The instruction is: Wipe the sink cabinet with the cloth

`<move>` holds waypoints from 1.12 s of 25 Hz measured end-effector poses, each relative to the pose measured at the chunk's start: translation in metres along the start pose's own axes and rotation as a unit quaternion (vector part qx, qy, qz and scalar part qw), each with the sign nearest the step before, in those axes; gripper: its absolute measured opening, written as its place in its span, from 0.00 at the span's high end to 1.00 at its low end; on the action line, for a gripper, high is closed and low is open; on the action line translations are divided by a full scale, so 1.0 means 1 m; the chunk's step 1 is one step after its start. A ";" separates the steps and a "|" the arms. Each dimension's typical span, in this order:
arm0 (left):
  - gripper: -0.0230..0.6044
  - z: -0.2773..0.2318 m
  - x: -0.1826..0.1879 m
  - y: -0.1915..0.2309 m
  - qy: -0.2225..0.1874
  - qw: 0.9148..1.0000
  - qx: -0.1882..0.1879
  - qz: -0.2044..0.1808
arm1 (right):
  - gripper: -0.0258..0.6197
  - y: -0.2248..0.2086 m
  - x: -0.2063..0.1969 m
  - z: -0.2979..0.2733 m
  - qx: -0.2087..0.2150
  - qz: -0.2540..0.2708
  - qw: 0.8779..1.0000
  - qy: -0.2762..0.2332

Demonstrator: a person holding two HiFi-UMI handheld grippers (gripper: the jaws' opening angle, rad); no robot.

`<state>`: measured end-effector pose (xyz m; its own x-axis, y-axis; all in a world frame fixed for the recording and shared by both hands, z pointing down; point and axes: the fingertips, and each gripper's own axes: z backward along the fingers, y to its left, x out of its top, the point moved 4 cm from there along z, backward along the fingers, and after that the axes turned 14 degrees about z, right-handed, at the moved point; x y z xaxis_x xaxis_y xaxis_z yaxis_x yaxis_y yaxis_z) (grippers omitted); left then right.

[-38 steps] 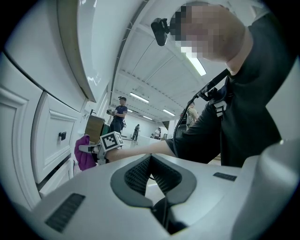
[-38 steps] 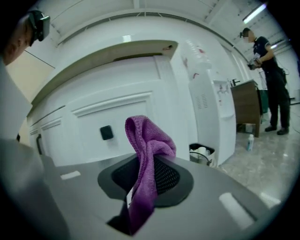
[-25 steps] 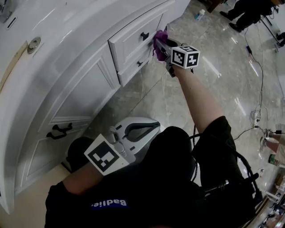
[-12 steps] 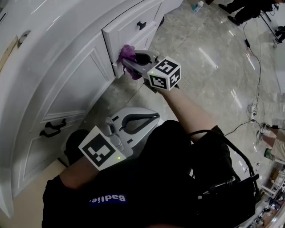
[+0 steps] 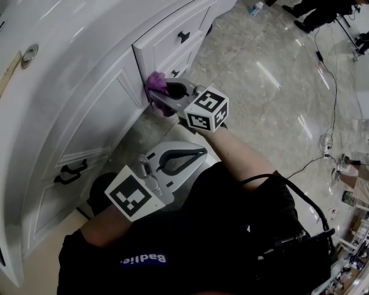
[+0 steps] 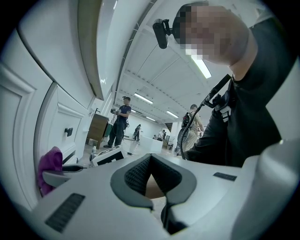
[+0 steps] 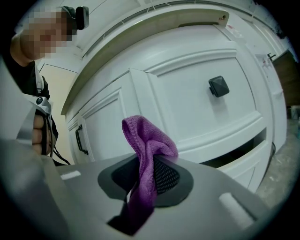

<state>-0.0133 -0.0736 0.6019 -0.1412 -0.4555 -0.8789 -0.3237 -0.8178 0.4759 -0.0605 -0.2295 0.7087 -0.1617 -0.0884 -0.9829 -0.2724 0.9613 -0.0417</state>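
Note:
The white sink cabinet (image 5: 98, 109) runs along the left of the head view, with a panelled door and two drawers with black knobs (image 5: 183, 37). My right gripper (image 5: 164, 93) is shut on a purple cloth (image 5: 154, 85) and presses it against the cabinet's vertical edge between the door and the drawers. In the right gripper view the cloth (image 7: 147, 150) sticks up from the closed jaws in front of the drawer front (image 7: 197, 108). My left gripper (image 5: 199, 153) hangs lower, near the person's lap, shut with nothing in it. Its pads (image 6: 136, 176) meet.
A black door handle (image 5: 72, 171) sits low on the cabinet door. The grey marble floor (image 5: 271, 86) stretches to the right, with cables (image 5: 330, 147) lying on it. People stand at the far top right (image 5: 317, 14). A small bottle (image 5: 258, 8) stands on the floor there.
My right gripper has carried the cloth from the upper drawer front down and left to the cabinet edge beside the door. The left gripper has hardly moved.

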 end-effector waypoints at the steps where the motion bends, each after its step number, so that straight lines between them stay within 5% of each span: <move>1: 0.96 -0.001 0.003 -0.002 -0.002 1.000 0.000 0.006 | 0.85 0.001 0.000 0.000 -0.001 -0.005 1.000 0.003; 8: 0.96 -0.007 0.047 -0.035 0.006 0.999 -0.015 0.047 | 0.85 0.015 0.033 0.031 -0.027 -0.046 0.999 0.002; 13: 0.96 -0.008 0.105 -0.078 0.004 1.000 -0.007 0.022 | 0.85 0.049 0.087 0.081 -0.057 -0.038 0.998 0.014; 16: 0.96 -0.005 0.135 -0.117 0.015 0.998 -0.009 0.060 | 0.85 0.075 0.121 0.121 -0.074 -0.056 0.995 0.025; 18: 0.96 -0.001 0.162 -0.140 0.021 0.996 -0.008 0.085 | 0.85 0.090 0.147 0.148 -0.084 -0.075 0.993 0.033; 28: 0.96 0.024 0.326 -0.256 0.019 0.997 -0.017 0.071 | 0.85 0.173 0.338 0.234 -0.107 -0.140 0.984 0.014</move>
<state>0.0010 -0.0043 0.1928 -0.1479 -0.5792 -0.8016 -0.2715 -0.7556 0.5961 0.0600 -0.0320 0.3269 -0.0775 -0.3528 -0.9325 -0.5025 0.8216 -0.2691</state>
